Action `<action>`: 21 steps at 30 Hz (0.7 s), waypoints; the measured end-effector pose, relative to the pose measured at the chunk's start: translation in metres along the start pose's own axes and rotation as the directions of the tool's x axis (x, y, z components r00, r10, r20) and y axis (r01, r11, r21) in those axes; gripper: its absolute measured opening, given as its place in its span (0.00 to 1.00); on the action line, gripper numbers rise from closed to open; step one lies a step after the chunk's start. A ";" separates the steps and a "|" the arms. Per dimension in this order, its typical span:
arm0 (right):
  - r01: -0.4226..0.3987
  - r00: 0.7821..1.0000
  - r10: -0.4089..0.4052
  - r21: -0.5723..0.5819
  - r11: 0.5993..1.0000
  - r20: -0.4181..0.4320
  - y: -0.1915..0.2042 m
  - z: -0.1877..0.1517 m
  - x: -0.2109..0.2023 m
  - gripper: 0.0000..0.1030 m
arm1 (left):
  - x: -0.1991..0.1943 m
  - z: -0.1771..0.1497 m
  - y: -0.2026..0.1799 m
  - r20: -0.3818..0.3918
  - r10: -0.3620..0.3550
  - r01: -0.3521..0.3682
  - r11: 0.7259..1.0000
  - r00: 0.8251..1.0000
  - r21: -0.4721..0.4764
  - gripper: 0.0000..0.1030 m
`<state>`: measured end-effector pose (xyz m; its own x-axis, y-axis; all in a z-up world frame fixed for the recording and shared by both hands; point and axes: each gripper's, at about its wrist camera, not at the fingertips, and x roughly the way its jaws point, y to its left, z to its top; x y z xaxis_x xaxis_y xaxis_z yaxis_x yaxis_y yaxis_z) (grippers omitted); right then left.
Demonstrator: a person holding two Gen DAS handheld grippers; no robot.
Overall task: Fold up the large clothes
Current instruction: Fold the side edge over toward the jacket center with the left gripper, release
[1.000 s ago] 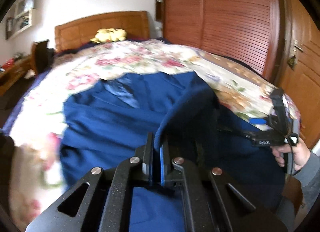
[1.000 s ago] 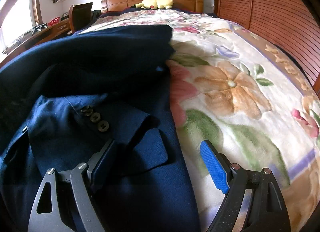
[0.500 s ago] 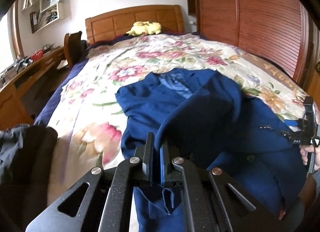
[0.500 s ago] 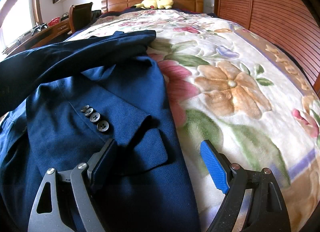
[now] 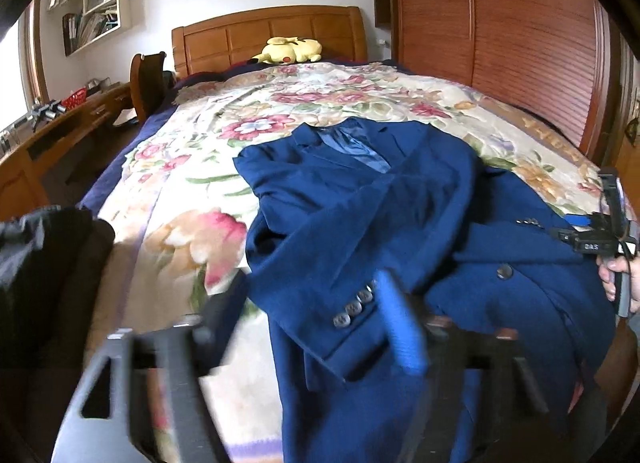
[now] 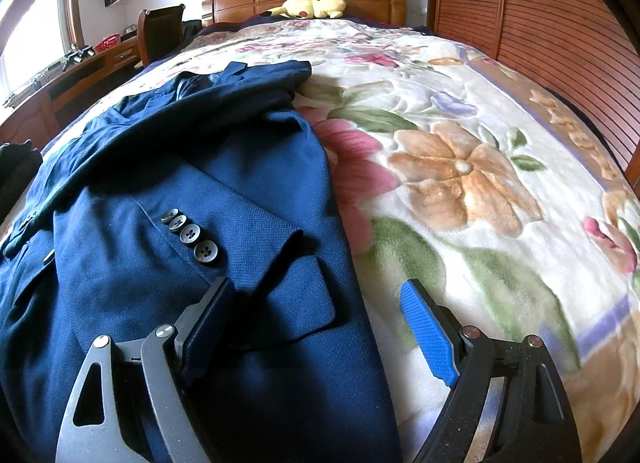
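Floral plush blanket (image 6: pixel 460 167) in cream, pink and tan covers the wooden-headboard bed (image 5: pixel 268 29), and the navy blue woven suit jacket (image 5: pixel 400 223) lies on it, collar toward the headboard, both sleeves laid across the front panel. We judge the main risk to be the sleeve with the four grey cuff buttons (image 5: pixel 354 305): it lies loosely and at a slant over the body, near the edge of the jacket, so a careless sweep of either tool could drag it off line and undo the fold. A second risk is the plush pile catching a fingertip and pulling the blanket along with the cloth. We note the left gripper (image 5: pixel 310 327) is blurred; its jaws are opening, with the buttoned cuff lying between them and no pad pressing on it. We note the right gripper (image 6: pixel 320 327) stands with jaws wide apart, holding nothing; the jacket's flapped pocket (image 6: pixel 296 303) and right edge lie between the fingers, though we cannot tell whether the pads touch the cloth.
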<state>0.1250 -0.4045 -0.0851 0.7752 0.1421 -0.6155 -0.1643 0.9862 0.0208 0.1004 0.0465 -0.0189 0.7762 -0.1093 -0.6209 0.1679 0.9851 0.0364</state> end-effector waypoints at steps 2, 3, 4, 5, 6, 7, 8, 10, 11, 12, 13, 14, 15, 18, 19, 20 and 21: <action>0.001 1.000 -0.001 -0.001 1.000 0.000 -0.001 0.000 0.000 0.83 | -0.003 -0.010 0.003 0.006 -0.012 0.012 1.000 1.000 -0.019 0.77; 0.003 1.000 -0.003 -0.001 1.000 0.001 -0.001 0.000 0.000 0.83 | -0.005 -0.014 0.004 0.008 -0.010 0.010 1.000 1.000 -0.028 0.77; 0.004 1.000 -0.004 -0.002 1.000 0.001 -0.001 0.000 0.000 0.83 | -0.007 -0.019 0.004 0.014 -0.003 0.004 0.999 1.000 -0.037 0.77; 0.005 1.000 -0.005 -0.002 1.000 0.001 -0.001 0.000 0.001 0.83 | -0.010 -0.022 0.005 0.021 0.003 -0.002 0.999 1.000 -0.043 0.77; 0.007 1.000 -0.007 -0.002 1.000 0.000 0.001 0.000 0.000 0.83 | -0.012 -0.026 0.004 0.026 0.006 -0.004 0.999 1.000 -0.050 0.77; 0.007 1.000 -0.007 -0.002 1.000 -0.001 0.001 0.000 0.000 0.83 | -0.014 -0.029 0.005 0.027 0.003 -0.001 0.999 1.000 -0.054 0.77; 0.007 1.000 -0.007 -0.002 1.000 -0.001 0.000 0.000 0.000 0.83 | -0.017 -0.033 0.005 0.028 -0.002 0.003 0.998 1.000 -0.059 0.77; 0.009 1.000 -0.009 -0.003 1.000 0.000 0.001 0.000 -0.001 0.83 | -0.020 -0.041 0.005 0.024 0.001 0.001 0.998 1.000 -0.062 0.77; 0.014 1.000 -0.014 -0.005 1.000 0.001 0.003 0.000 -0.001 0.83 | -0.021 -0.044 0.005 0.022 0.004 -0.002 0.998 1.000 -0.062 0.77; 0.020 1.000 -0.020 -0.008 1.000 0.001 0.004 0.000 -0.002 0.83 | -0.022 -0.050 0.006 0.020 0.007 -0.005 0.998 1.000 -0.062 0.77; 0.027 1.000 -0.027 -0.013 1.000 0.001 0.004 -0.001 -0.002 0.83 | -0.024 -0.053 0.006 0.018 0.008 -0.007 0.998 1.000 -0.062 0.77; 0.033 0.999 -0.033 -0.018 0.999 -0.002 0.006 0.000 -0.002 0.83 | -0.025 -0.058 0.006 0.015 0.010 -0.009 0.998 1.000 -0.064 0.77; 0.039 0.999 -0.039 -0.024 0.999 -0.010 0.007 0.000 -0.003 0.83 | -0.027 -0.062 0.007 0.010 0.010 -0.009 0.998 1.000 -0.067 0.77; 0.052 0.998 -0.054 -0.049 0.997 -0.036 0.007 0.001 -0.008 0.83 | -0.032 -0.072 0.007 0.004 0.009 -0.009 0.997 1.000 -0.071 0.77; 0.053 0.998 -0.056 -0.053 0.997 -0.043 0.006 0.001 -0.011 0.83 | -0.033 -0.074 0.008 0.002 0.009 -0.009 0.997 1.000 -0.071 0.77; 0.053 0.997 -0.055 -0.061 0.997 -0.047 0.005 0.000 -0.015 0.83 | -0.034 -0.077 0.008 0.000 0.008 -0.008 0.997 1.000 -0.071 0.77; 0.050 0.997 -0.054 -0.073 0.996 -0.047 0.004 -0.002 -0.020 0.83 | -0.035 -0.080 0.008 -0.002 0.007 -0.007 0.997 1.000 -0.071 0.77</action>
<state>0.1074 -0.4033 -0.0747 0.7530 0.0849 -0.6525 -0.1695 0.9832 -0.0677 0.0258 0.0688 -0.0593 0.7762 -0.1021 -0.6222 0.1187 0.9928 -0.0148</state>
